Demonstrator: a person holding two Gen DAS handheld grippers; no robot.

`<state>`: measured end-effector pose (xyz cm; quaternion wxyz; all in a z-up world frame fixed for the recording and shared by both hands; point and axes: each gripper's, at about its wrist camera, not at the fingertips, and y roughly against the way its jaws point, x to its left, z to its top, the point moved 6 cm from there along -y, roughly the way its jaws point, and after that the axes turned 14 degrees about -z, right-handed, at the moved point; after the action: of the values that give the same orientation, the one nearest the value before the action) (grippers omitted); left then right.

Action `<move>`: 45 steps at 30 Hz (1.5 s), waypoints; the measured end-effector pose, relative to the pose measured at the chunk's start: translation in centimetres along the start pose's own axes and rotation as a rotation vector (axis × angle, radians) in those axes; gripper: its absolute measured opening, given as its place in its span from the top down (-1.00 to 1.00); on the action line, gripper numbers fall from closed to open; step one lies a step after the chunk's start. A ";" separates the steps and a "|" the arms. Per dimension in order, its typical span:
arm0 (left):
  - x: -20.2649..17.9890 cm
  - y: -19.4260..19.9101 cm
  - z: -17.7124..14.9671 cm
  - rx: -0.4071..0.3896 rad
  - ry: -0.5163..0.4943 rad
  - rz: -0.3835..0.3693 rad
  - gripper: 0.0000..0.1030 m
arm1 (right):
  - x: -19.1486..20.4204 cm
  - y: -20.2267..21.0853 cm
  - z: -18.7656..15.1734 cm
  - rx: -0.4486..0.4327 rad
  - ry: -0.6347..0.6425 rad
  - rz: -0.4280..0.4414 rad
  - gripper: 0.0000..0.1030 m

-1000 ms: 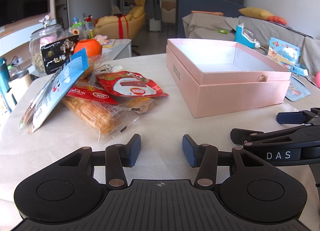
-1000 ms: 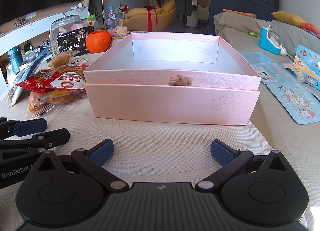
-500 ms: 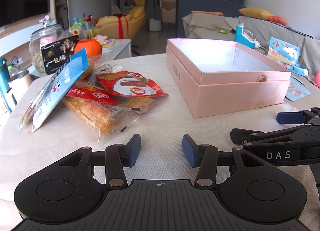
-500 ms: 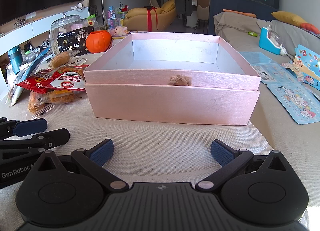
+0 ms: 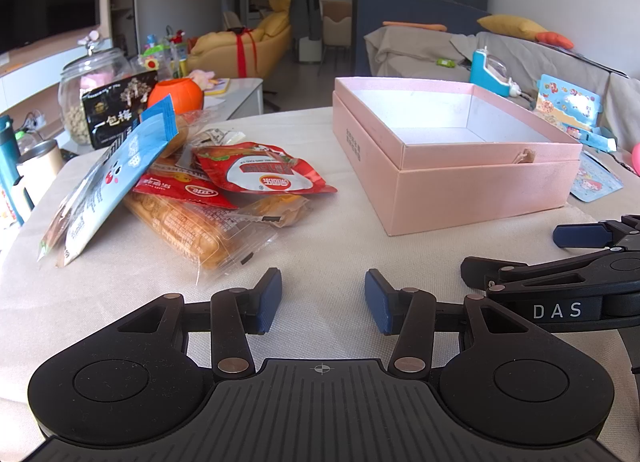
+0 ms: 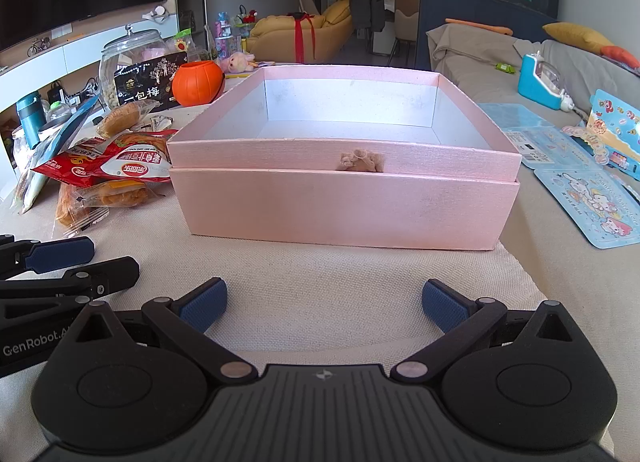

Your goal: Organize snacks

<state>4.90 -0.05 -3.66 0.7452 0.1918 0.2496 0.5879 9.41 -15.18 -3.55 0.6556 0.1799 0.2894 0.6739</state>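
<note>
An empty pink box [image 5: 472, 185] [image 6: 344, 205] stands open on the cloth-covered table. A pile of snack packets lies to its left: a red packet [image 5: 260, 173] [image 6: 132, 169] on top, a blue-and-white pouch [image 5: 116, 169] leaning at the left, and a clear bag of orange pastries [image 5: 188, 229] [image 6: 100, 197] underneath. My left gripper [image 5: 322, 298] is open and empty, low over the cloth in front of the pile. My right gripper [image 6: 322, 304] is open wide and empty, facing the box's front wall. Each gripper shows at the edge of the other's view.
A glass jar [image 5: 92, 93], a black snack bag [image 5: 120, 113] and an orange pumpkin pot [image 5: 176, 93] stand behind the pile. Sticker sheets [image 6: 592, 197] and a blue toy [image 6: 540, 81] lie right of the box. A teal bottle [image 5: 8, 165] stands at the far left.
</note>
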 end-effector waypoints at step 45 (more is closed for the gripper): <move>16.5 9.1 3.6 -0.148 0.318 0.109 0.07 | 6.1 -1.5 5.0 0.176 0.186 0.240 -1.00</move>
<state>3.03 18.15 2.10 0.6753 0.0544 0.3097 0.6672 13.26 -8.38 -1.50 0.5227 0.2068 0.3833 0.7329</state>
